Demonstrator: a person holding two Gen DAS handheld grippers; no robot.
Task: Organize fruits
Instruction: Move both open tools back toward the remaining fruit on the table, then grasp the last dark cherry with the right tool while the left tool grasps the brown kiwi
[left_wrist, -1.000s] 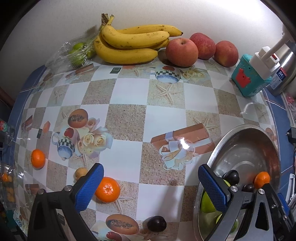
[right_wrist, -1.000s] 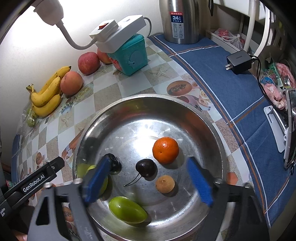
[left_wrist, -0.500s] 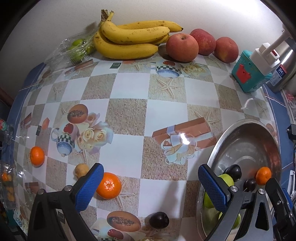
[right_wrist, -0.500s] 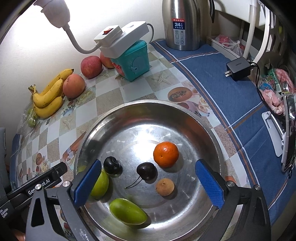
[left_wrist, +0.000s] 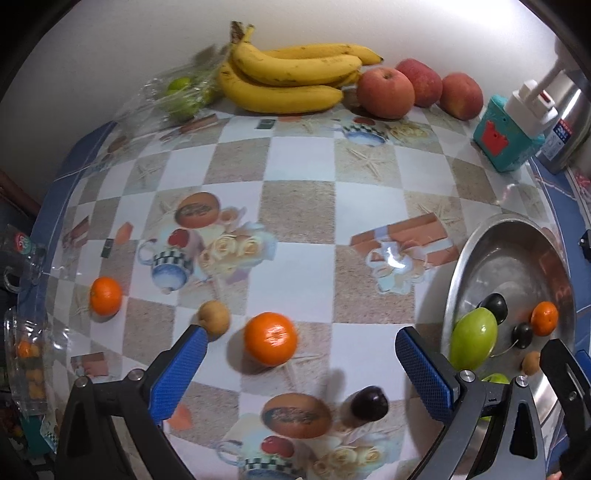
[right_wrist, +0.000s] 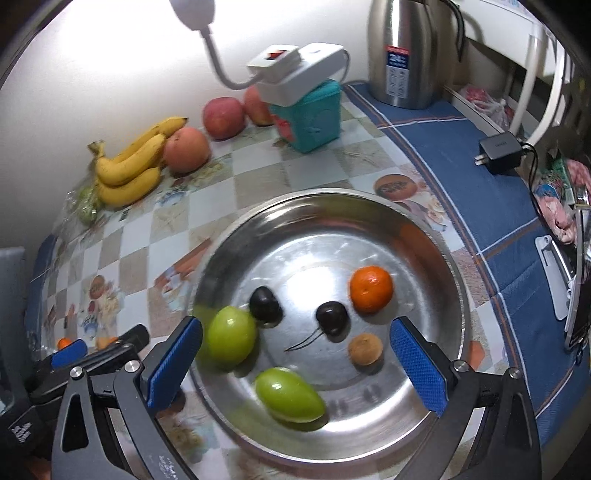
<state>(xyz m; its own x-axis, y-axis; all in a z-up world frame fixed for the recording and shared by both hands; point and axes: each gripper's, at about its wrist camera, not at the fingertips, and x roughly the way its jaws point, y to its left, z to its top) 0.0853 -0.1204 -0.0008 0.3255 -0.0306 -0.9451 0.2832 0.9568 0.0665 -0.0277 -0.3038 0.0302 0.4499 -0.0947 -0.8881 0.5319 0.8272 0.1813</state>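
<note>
The steel bowl (right_wrist: 436, 236) holds six pieces: two green fruits, one (right_wrist: 231, 339) against the left wall and one (right_wrist: 290, 395) nearer the front, two dark cherries (right_wrist: 264, 303) and (right_wrist: 331, 314), one mandarin (right_wrist: 371, 290), and one small brown fruit (right_wrist: 365, 349), perhaps a longan, though the view is too soft to be sure. The right gripper (right_wrist: 295, 363) hangs above the bowl's near side with its blue pads spread wide, holding and touching nothing.

The left gripper (left_wrist: 299, 365) is likewise wide open and empty over the checked tablecloth (left_wrist: 295, 206). Between its fingers lies a loose mandarin (left_wrist: 270, 338); a small brown fruit (left_wrist: 214, 317) sits just beside the left pad (left_wrist: 177, 373), and a dark cherry (left_wrist: 369, 403) lies nearer the camera. A second loose mandarin (left_wrist: 105, 295) rests further left.

By the wall sit one bunch of bananas (left_wrist: 291, 83), three apples (left_wrist: 385, 93), and a clear bag of green fruit (left_wrist: 181, 96).
</note>
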